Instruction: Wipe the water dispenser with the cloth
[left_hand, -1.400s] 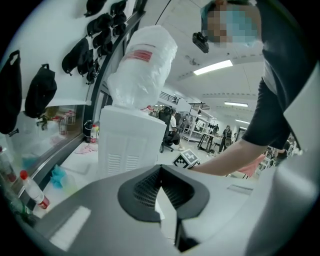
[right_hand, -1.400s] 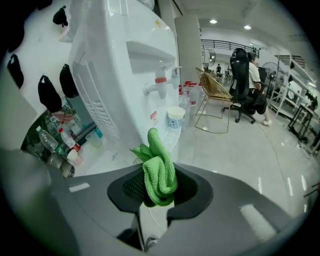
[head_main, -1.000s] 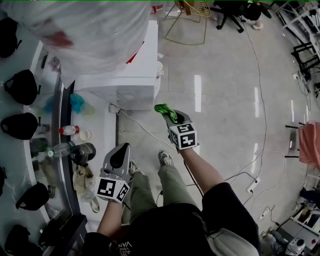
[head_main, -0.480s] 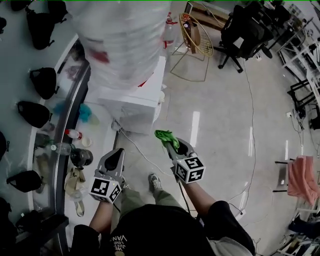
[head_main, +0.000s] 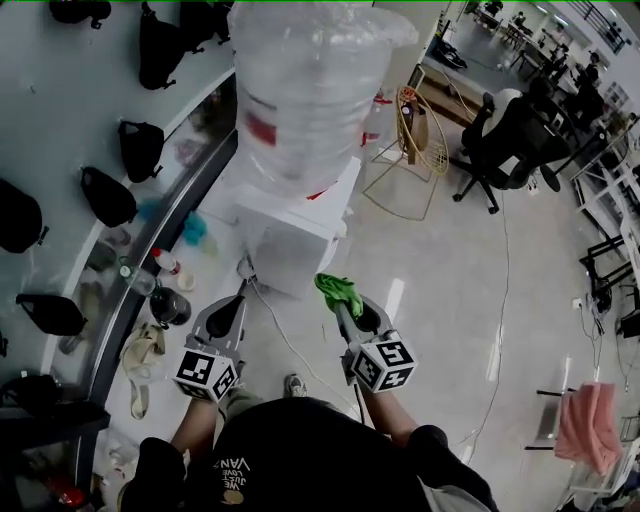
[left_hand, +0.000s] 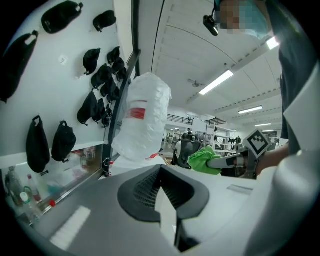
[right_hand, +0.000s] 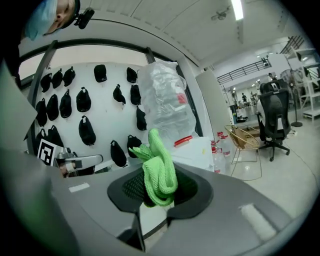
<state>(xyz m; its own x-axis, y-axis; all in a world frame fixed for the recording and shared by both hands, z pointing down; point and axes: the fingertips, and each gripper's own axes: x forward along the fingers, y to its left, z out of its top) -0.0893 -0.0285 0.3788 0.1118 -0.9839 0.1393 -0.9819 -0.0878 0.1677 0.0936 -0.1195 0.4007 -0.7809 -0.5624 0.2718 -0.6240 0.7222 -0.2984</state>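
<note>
While your right hand-held gripper (head_main: 343, 309) clamps cloth (head_main: 338, 291) short of water dispenser (head_main: 300, 236), left hand-held gripper (head_main: 239, 294) clenched empty, shallow pinch risks dropped cloth mid-wipe.

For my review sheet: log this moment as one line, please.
right tongs: shut on green cloth | left tongs: shut, empty | water dispenser: ahead, cloth short of it | wiping: not yet begun

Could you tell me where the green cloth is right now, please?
The cloth is pinched in the right tongs, just right of centre in the head view, close to the white water dispenser.
</note>
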